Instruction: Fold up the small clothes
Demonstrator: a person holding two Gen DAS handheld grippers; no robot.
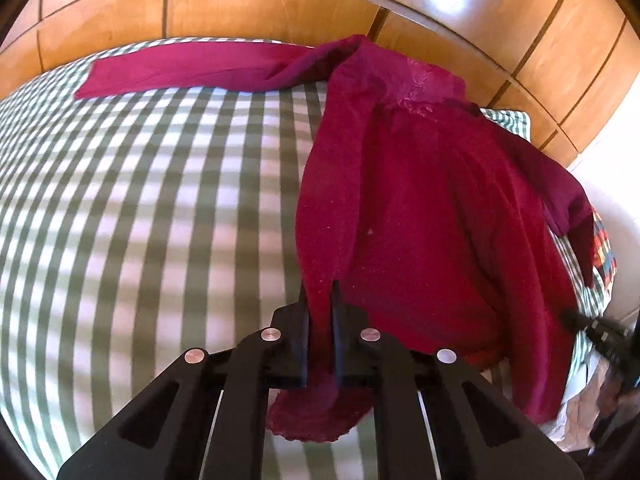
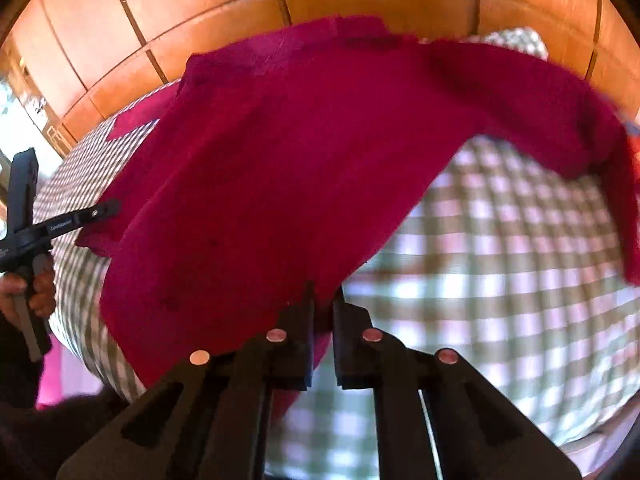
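A crimson knitted sweater [image 1: 432, 208] is lifted off a green-and-white checked bed [image 1: 140, 200]. One sleeve [image 1: 188, 72] lies stretched to the left along the bed's far edge. My left gripper [image 1: 320, 286] is shut on the sweater's hem, and a fold of cloth hangs below its fingers. In the right wrist view the sweater [image 2: 288, 152] spreads across the upper half. My right gripper [image 2: 324, 290] is shut on its lower edge, with cloth pinched between the fingers. The left gripper [image 2: 114, 205] shows at the left, held by a hand [image 2: 28, 296]. The right gripper's tip [image 1: 570, 315] shows at the sweater's right edge.
Wooden wardrobe panels [image 1: 280, 4] stand close behind the bed. A multicoloured patterned cloth [image 1: 606, 252] lies at the bed's right edge. Bare checked sheet [image 2: 520, 280] spreads to the right under the sweater. Something pink [image 2: 68, 376] sits below the bed's left side.
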